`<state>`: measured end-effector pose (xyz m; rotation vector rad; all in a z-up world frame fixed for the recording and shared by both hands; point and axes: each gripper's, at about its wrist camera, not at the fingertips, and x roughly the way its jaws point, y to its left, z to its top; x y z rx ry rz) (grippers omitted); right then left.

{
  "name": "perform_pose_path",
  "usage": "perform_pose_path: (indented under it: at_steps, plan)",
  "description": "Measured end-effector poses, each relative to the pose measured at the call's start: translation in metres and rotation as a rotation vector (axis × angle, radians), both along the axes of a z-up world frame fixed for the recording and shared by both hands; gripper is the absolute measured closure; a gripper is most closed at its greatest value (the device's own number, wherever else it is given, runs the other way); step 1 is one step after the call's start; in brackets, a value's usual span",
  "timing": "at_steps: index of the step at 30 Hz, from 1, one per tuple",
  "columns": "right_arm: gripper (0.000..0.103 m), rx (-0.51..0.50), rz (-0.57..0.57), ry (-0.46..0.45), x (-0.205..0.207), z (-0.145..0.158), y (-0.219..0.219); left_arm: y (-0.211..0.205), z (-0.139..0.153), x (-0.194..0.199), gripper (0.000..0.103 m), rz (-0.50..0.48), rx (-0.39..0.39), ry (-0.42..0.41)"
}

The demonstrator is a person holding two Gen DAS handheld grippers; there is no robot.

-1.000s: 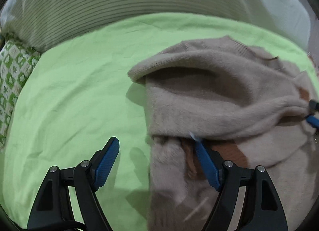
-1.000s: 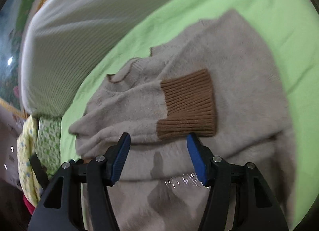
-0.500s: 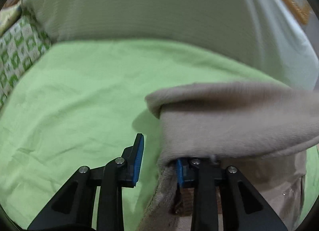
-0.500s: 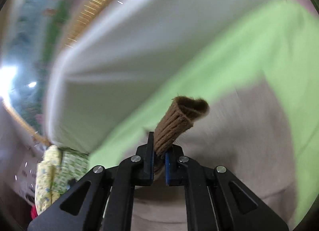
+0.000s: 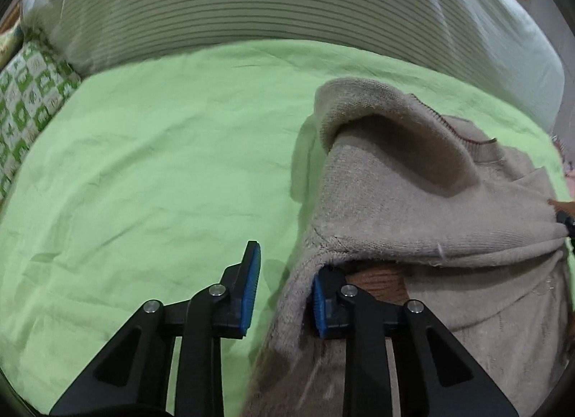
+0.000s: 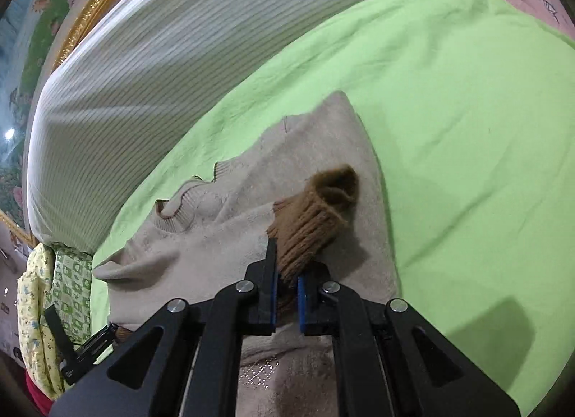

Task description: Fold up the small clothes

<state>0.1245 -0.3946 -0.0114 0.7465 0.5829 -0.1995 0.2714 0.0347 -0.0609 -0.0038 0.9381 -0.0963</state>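
- The beige sweater (image 6: 316, 179) lay spread on the green sheet (image 5: 151, 172), near the striped white bolster (image 5: 251, 3) at the far edge of the bed
- A second before, both grippers had hovered wide apart over the flat garment; by this moment the right gripper (image 6: 286, 294) had pinched its blue pads tight onto the brown ribbed cuff (image 6: 316, 219), which now stood up bunched above the jaws and off the sweater body
- The left gripper (image 5: 284, 294) had just been closing: its jaws were narrowed but still parted, with the sweater's side edge between them. The right pad sat tucked under the knit, the left pad stood clear over bare sheet, so no firm pinch showed there yet
- The fabric by the left gripper was lifted into a hollow fold, and the shoulder had rolled over into a hump (image 5: 363, 100)
- Judged from this, the sleeve fold was under way: the cuff was secured and ready to be carried across the body, while the left side probably needed its grip finished before the edge could be folded in
- A loose left hold could let the knit slip and undo the fold
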Motion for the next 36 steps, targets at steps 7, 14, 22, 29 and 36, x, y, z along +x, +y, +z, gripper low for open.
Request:
perform_pose_path:
  at_steps: [7,14,22,29,36]
  plan:
    - [0.088,-0.023,0.021,0.123,-0.009,-0.007,0.002,0.004,-0.001,-0.012,0.075,-0.017,0.010,0.005]
    - [0.042,-0.384,0.166,0.000,-0.008,0.068,0.083,0.011,0.005,-0.031,0.054,-0.033,0.027,-0.066]
    - [0.039,-0.593,0.662,-0.065,0.117,0.093,0.231,0.002,-0.008,0.002,0.052,-0.075,0.044,-0.042]
    - [0.039,-0.717,0.844,0.032,0.197,0.054,0.290,0.002,-0.019,0.013,0.093,-0.168,-0.100,-0.023]
    - [0.094,-0.316,0.907,-0.050,0.236,0.054,0.262,0.048,-0.017,-0.007,0.098,-0.047,-0.377,-0.069]
